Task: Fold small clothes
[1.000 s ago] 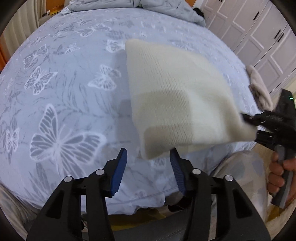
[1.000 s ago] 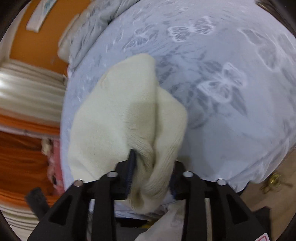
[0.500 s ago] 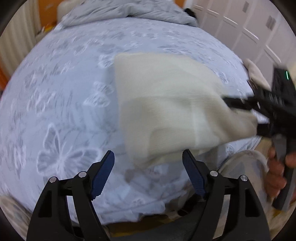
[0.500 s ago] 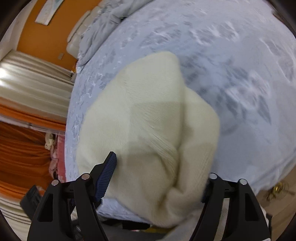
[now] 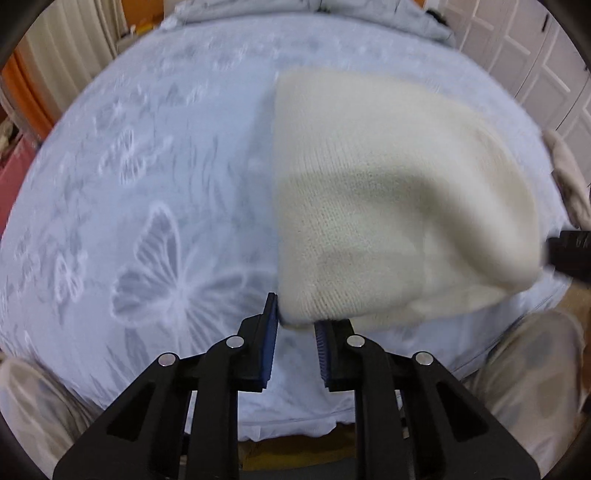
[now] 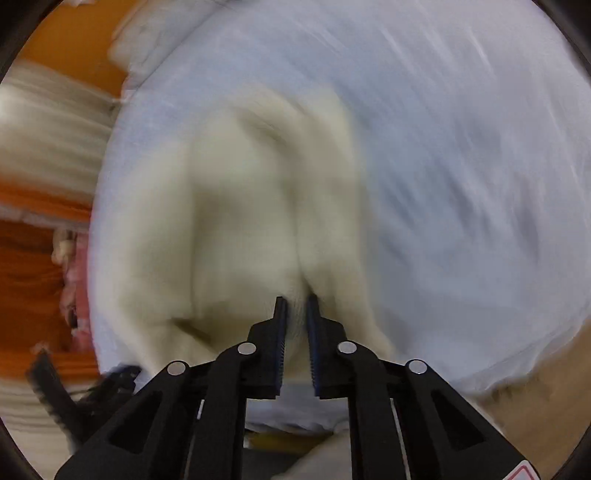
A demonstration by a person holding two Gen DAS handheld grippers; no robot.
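A cream knit hat (image 5: 388, 192) lies on the butterfly-print bedsheet (image 5: 147, 184), its near part lifted. My left gripper (image 5: 295, 321) is shut on the hat's near-left corner. My right gripper (image 6: 294, 310) is shut on a pinched fold at the hat's (image 6: 240, 206) near edge; this view is blurred by motion. The right gripper's black body (image 5: 569, 254) shows at the right edge of the left wrist view, beside the hat's right end.
A grey duvet (image 5: 314, 7) is bunched at the bed's far end. White cupboard doors (image 5: 535, 48) stand at the right. A beige garment (image 5: 569, 181) lies at the bed's right edge. Orange curtains (image 6: 33, 258) hang to the left in the right wrist view.
Half a second ago both grippers were open around the hat's edge. Both have since closed on it, left on the near-left corner, right on the near edge fold.
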